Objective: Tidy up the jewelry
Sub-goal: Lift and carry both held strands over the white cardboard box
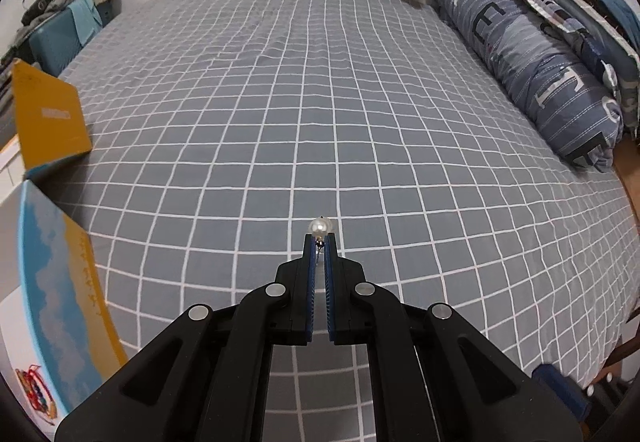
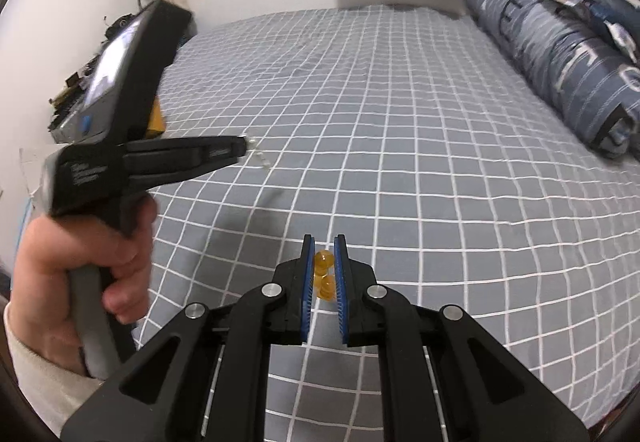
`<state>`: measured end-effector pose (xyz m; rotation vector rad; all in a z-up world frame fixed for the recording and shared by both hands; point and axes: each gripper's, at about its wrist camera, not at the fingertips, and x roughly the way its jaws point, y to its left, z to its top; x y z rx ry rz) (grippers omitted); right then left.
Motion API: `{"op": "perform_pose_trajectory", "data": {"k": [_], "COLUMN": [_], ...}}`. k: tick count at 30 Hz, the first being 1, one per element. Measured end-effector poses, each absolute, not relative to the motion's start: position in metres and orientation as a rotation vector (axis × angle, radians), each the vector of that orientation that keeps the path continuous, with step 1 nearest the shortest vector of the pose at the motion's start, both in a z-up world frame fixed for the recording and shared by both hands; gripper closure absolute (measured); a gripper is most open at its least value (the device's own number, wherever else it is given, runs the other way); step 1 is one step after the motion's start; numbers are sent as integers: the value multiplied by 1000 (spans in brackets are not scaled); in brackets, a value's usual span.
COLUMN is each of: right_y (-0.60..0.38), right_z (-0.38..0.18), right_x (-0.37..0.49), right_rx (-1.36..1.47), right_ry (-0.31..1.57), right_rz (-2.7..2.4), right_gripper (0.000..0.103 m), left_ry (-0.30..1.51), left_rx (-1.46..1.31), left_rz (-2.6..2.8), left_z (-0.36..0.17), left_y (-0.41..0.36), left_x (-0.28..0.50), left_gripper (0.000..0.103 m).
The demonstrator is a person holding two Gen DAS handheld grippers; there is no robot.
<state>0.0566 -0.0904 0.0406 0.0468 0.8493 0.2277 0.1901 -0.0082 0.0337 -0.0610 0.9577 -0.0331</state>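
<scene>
the left hand-held gripper (image 1: 320, 238), low centre of the left wrist view, is clamped on a pearl piece (image 1: 321, 226), its white bead sitting just past the blue pads (image 1: 310, 274) and a thin dark wire caught between them. in the right wrist view the same pearl piece (image 2: 258, 154) trails as a blurred white string from the tool's tip at left of frame, a person's hand (image 2: 86, 254) wrapped round the handle. the right hand-held gripper (image 2: 324, 242), low centre of its own view, pinches amber beads (image 2: 323, 276), two of them stacked between the pads. both tools hang above a bed (image 1: 360, 102) dressed in a grey sheet with a white grid. a yellow and blue box (image 1: 52, 122) stands at the left edge of the frame, with a rolled blue quilt (image 1: 532, 54) along the upper right.
</scene>
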Motion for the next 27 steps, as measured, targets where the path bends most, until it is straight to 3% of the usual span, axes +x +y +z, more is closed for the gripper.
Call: {"op": "perform_pose_trajectory", "data": {"k": [27], "right_y": [-32], "right_z": [103], "right_x": [51], "right_rx": [-30], "right_ry": [748], "right_rz": [221], "right_gripper": [94], "left_ry": [789], "left_rx": [-79], "left_rz": [61], "left_z": [114], "left_y": [70], "left_x": [82], "left_gripper": [99]}}
